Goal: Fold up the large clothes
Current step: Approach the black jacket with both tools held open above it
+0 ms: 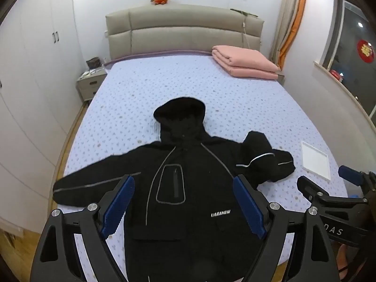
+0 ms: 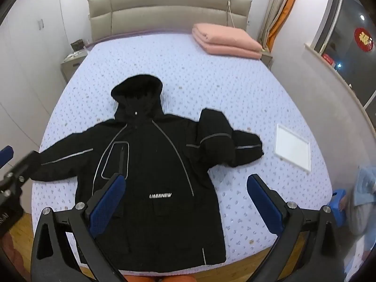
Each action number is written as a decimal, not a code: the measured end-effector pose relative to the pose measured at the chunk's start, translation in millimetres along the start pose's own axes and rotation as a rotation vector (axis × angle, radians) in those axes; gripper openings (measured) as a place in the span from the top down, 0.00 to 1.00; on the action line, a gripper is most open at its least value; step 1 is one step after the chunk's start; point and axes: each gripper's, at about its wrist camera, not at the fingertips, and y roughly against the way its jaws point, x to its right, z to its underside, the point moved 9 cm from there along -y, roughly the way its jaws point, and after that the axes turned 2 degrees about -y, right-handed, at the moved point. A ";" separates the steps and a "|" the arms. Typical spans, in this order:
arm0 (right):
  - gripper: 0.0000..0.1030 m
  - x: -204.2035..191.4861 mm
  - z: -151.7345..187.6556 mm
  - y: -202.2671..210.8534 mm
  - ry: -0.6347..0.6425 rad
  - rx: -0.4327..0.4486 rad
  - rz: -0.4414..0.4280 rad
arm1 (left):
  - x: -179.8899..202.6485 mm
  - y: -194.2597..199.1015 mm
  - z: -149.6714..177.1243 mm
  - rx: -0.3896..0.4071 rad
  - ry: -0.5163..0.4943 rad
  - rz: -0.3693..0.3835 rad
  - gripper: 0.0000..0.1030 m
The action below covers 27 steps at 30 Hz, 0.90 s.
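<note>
Lying below open jaws: jacket (image 1: 188, 188)

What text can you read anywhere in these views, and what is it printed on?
"LIAEANEW", as best it reads: white print on the chest of the black jacket.
"DAS": end of a partly hidden word on the right gripper body, seen from the left wrist.
Red round sign on the window: gold character, too blurred to read.

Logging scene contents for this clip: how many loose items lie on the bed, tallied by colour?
Black: 1, the hooded jacket, spread front-up
Pink: 1, the folded blanket, near the headboard
White: 1, the flat board, beside the jacket's bunched sleeve
Total: 3
</note>
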 end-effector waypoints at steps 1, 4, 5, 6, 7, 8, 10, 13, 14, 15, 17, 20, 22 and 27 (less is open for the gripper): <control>0.00 -0.2 -4.7 3.1 0.000 0.005 0.003 | 0.0 0.2 -5.0 0.006 -0.002 -0.002 0.16; 0.00 1.1 -14.6 6.1 -0.008 0.011 0.012 | 1.6 -1.7 -16.1 0.013 -0.015 0.001 0.16; 0.00 1.5 -16.1 5.4 -0.012 0.007 0.016 | 2.0 -2.7 -18.6 0.011 -0.016 0.004 0.16; 0.00 1.0 -17.0 6.4 -0.015 0.004 0.018 | 2.2 -3.6 -20.8 0.011 -0.017 0.008 0.16; 0.00 0.7 -17.9 5.9 -0.019 0.000 0.016 | 1.9 -4.7 -22.7 0.008 -0.018 0.009 0.16; 0.00 0.0 -18.2 5.2 -0.022 -0.002 0.015 | 1.3 -5.8 -24.5 0.007 -0.020 0.009 0.16; 0.00 -0.5 -19.6 5.4 -0.030 -0.003 0.019 | -1.3 -7.9 -28.2 0.005 -0.022 0.007 0.16; 0.00 -2.5 -21.5 6.6 -0.034 -0.002 0.030 | 2.5 -6.3 -26.6 0.010 -0.018 0.010 0.16; 0.00 -3.0 -22.0 7.3 -0.036 -0.002 0.036 | 0.6 -6.9 -28.0 0.009 -0.020 0.008 0.16; 0.00 -3.3 -23.1 6.8 -0.040 -0.003 0.039 | -1.4 -7.6 -29.4 0.009 -0.020 0.010 0.16; 0.00 -4.4 -24.3 6.2 -0.047 -0.009 0.040 | -2.1 -8.3 -30.1 0.025 -0.020 0.017 0.16; 0.00 -7.7 -25.2 6.2 -0.068 -0.016 0.040 | -7.3 -14.0 -32.6 0.018 -0.031 0.017 0.16; 0.00 -10.2 -24.6 5.9 -0.079 -0.019 0.037 | -9.2 -18.0 -31.7 0.008 -0.037 0.028 0.16; 0.00 -15.3 -22.7 5.1 -0.089 -0.021 0.053 | -11.0 -28.8 -31.7 -0.012 -0.044 0.044 0.16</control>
